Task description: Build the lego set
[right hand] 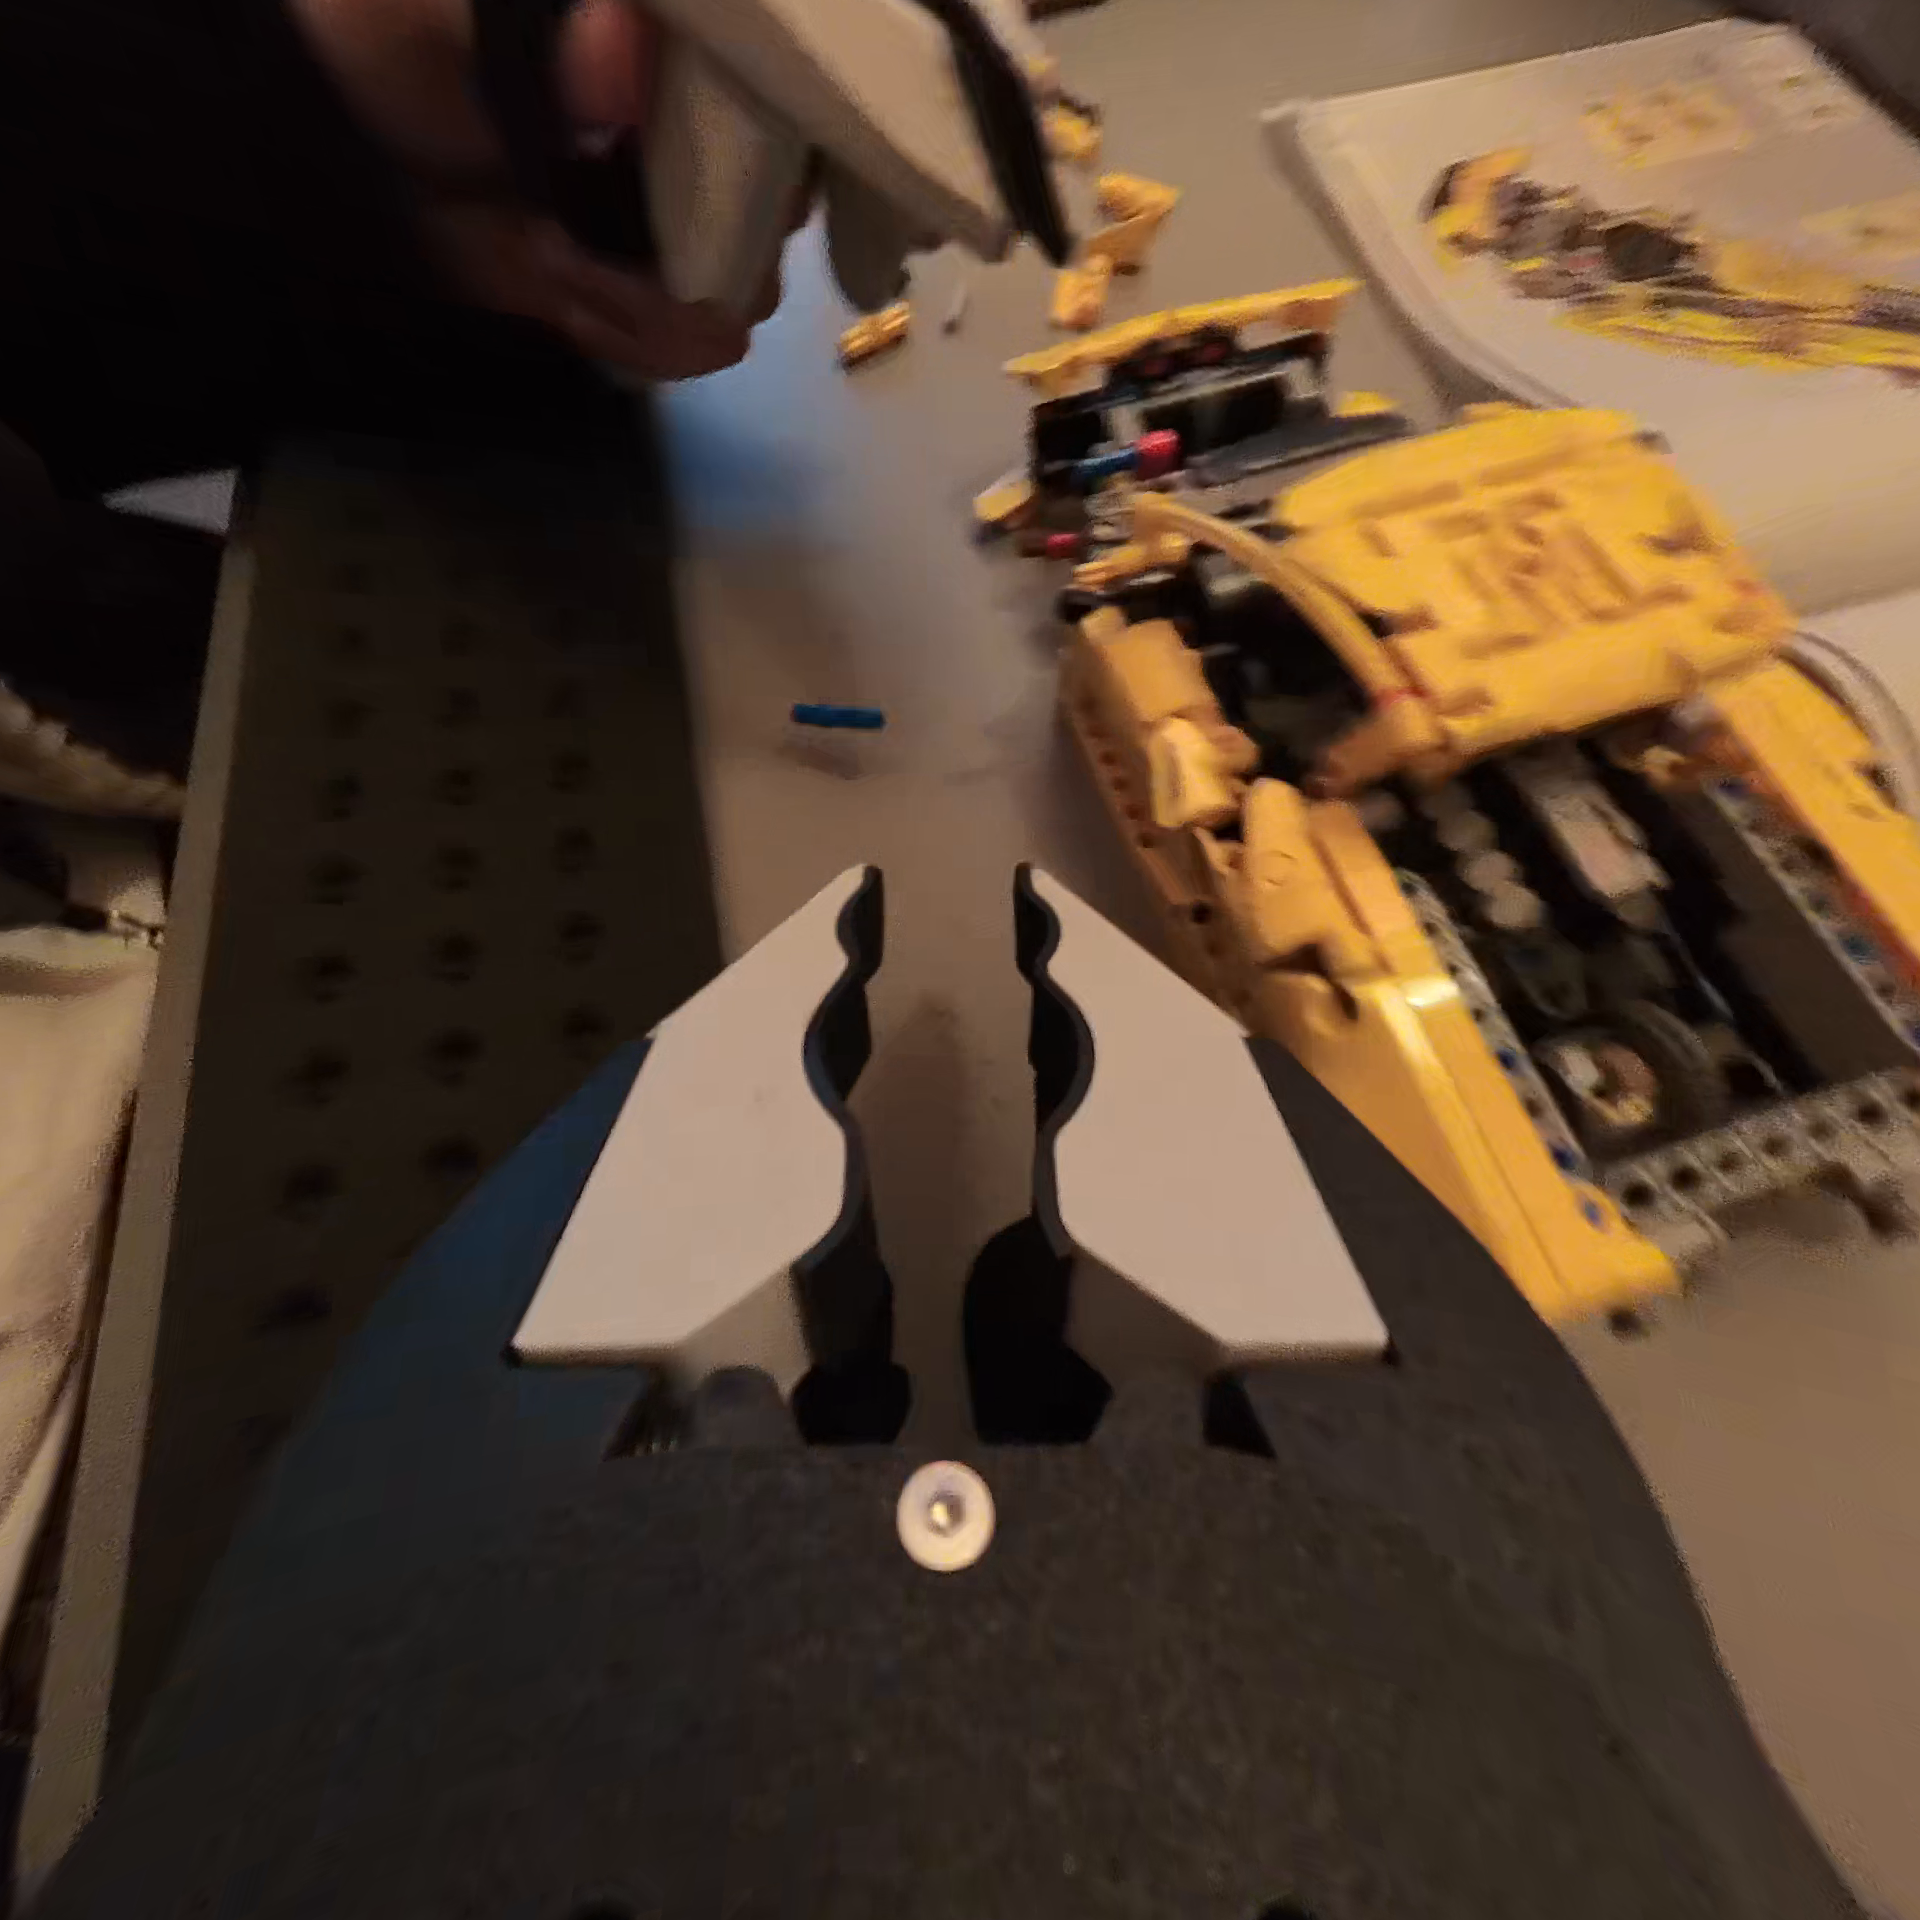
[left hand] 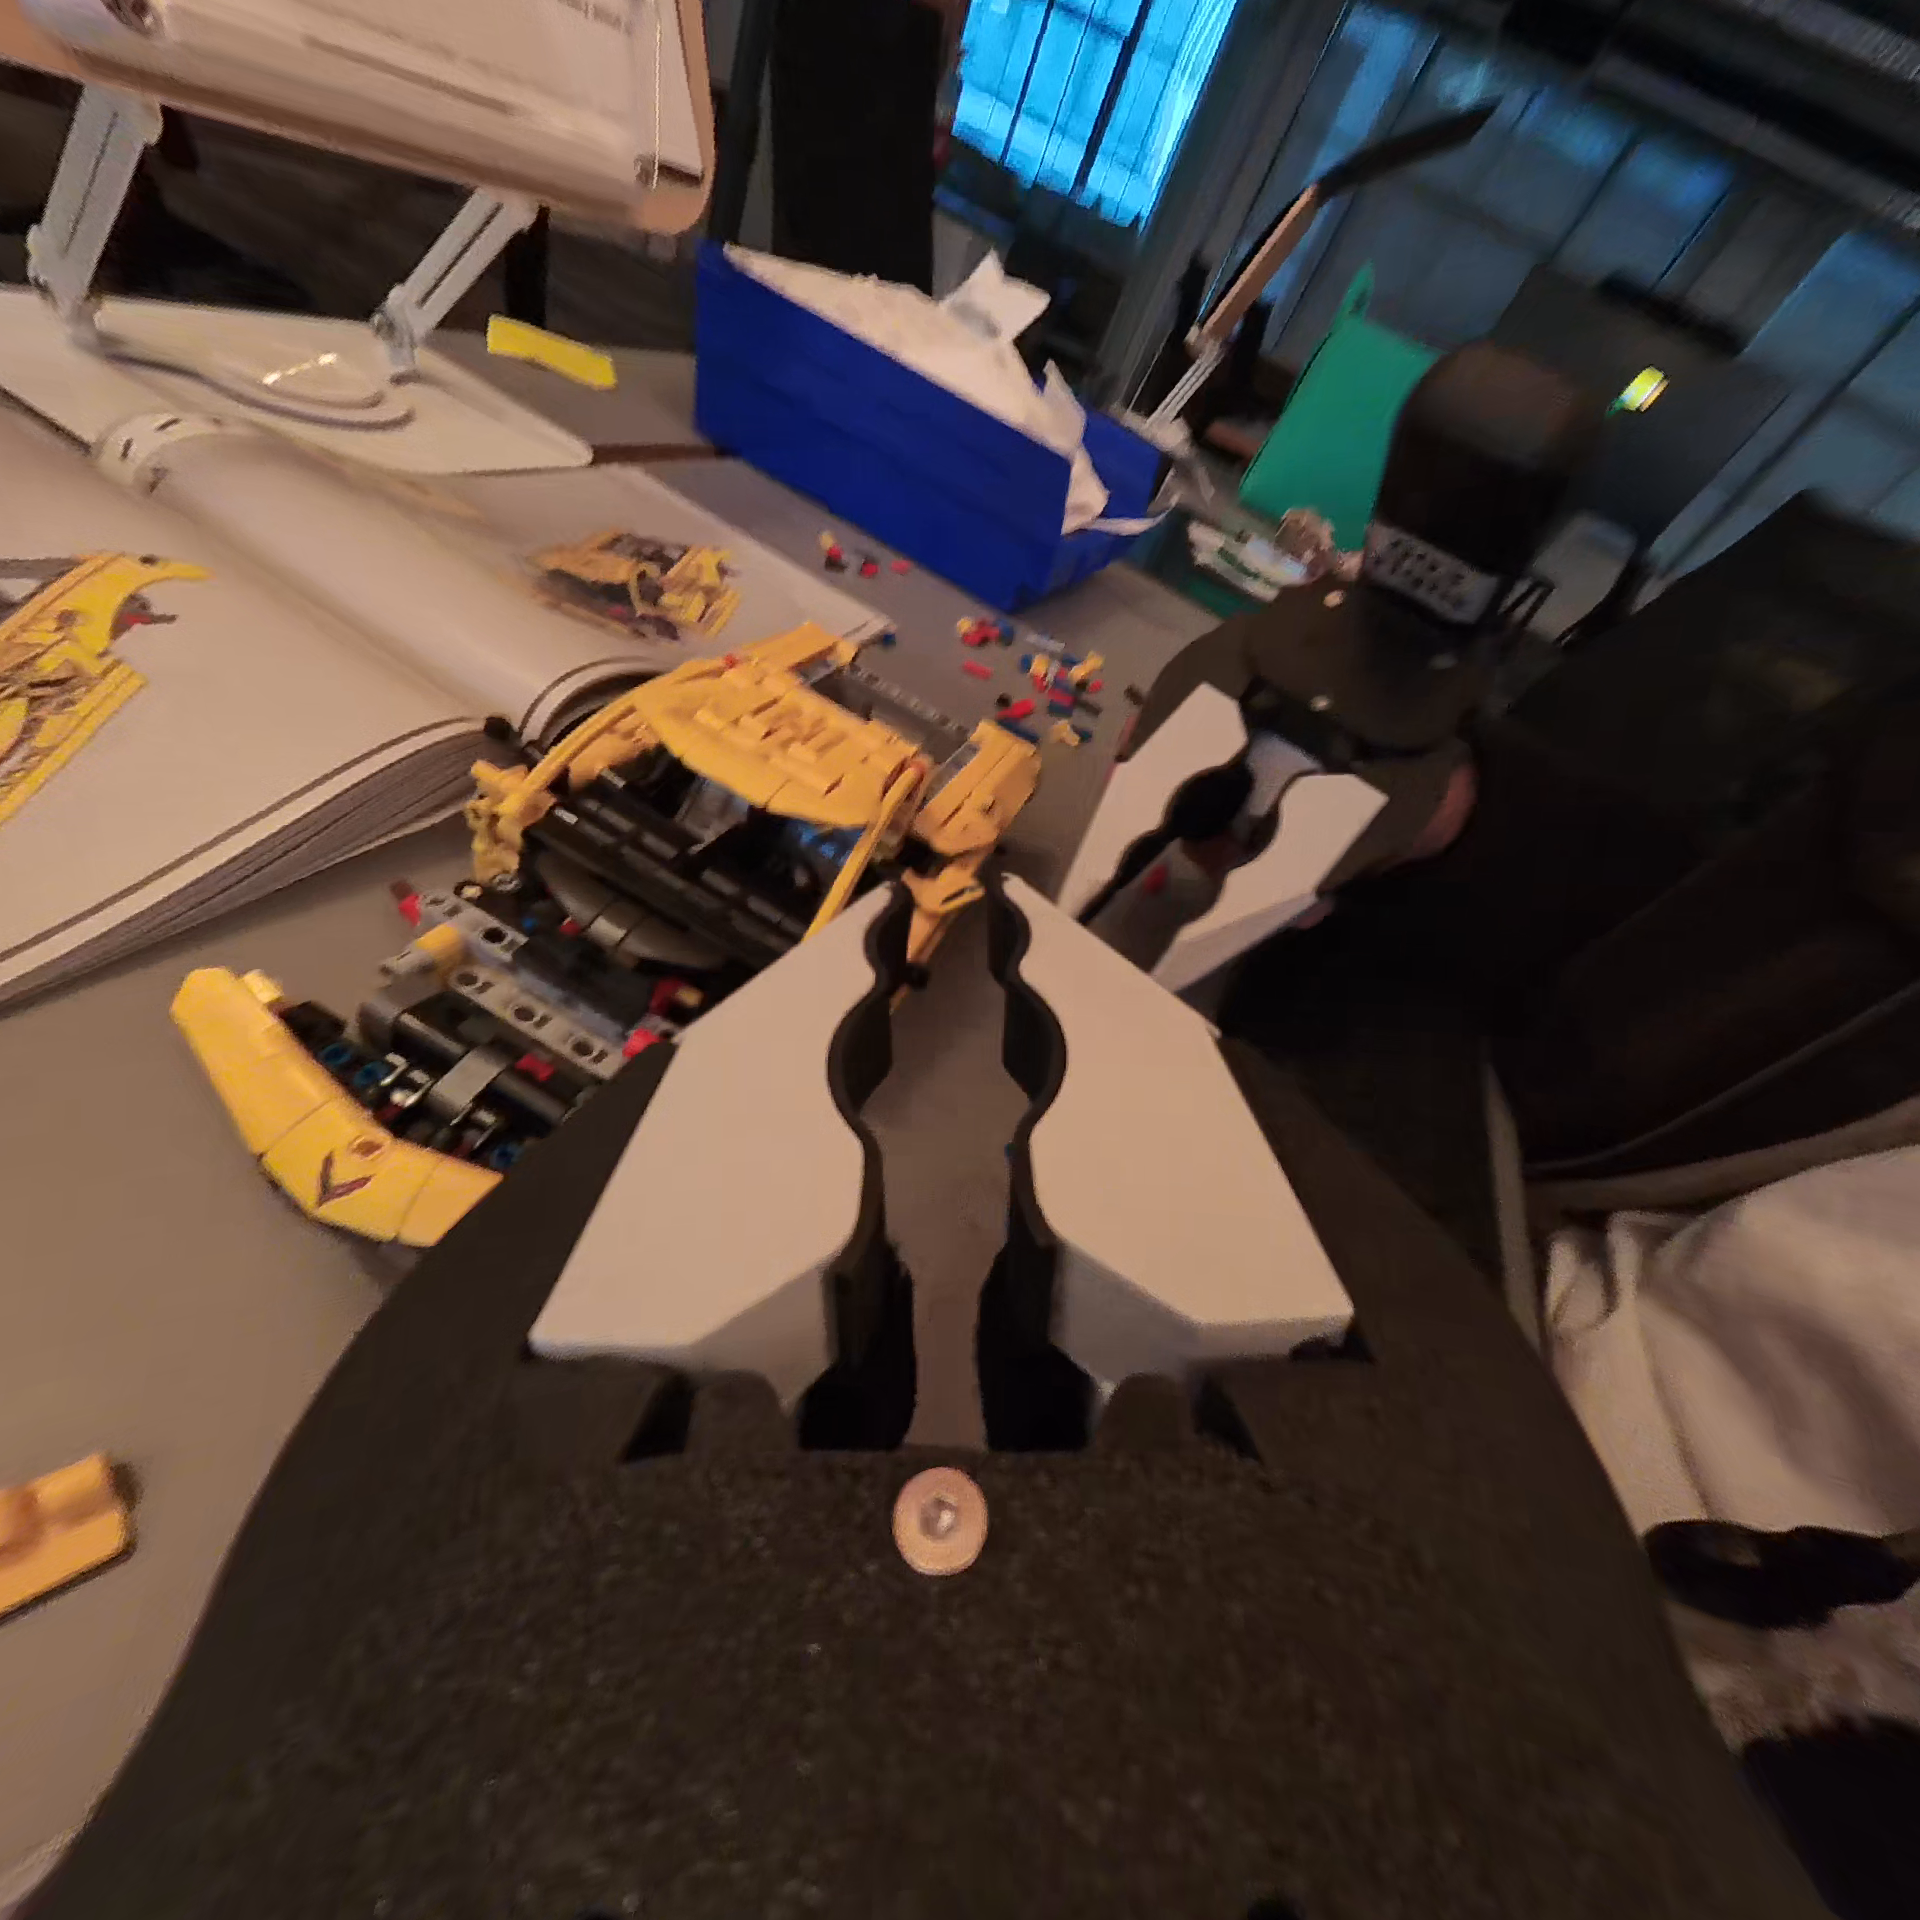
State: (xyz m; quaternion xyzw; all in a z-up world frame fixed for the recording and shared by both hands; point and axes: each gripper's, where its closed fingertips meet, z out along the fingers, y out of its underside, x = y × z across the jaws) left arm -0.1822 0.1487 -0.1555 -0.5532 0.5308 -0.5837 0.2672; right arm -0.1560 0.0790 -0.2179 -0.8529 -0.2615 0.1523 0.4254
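One half-built yellow lego car [left hand: 727,831] on the grey table [left hand: 156,1351], beside the open instruction book [left hand: 312,675]. Left gripper [left hand: 940,894] angled down at its flank, jaws apart, empty. Right gripper [right hand: 948,878] alongside, likewise parted; blue pin [right hand: 836,717] ahead. Much motion-blurred.

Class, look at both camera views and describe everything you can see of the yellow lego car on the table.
The yellow lego car is partly built: a yellow roof and curved side panels over a black and grey beam frame with exposed holes, plus small red and blue pins. It looks like hard plastic. It rests on the grey table, its far end against the open instruction book. In the right wrist view a thin yellow hose arches over its cabin. Neither gripper holds it; the left gripper hovers just in front.
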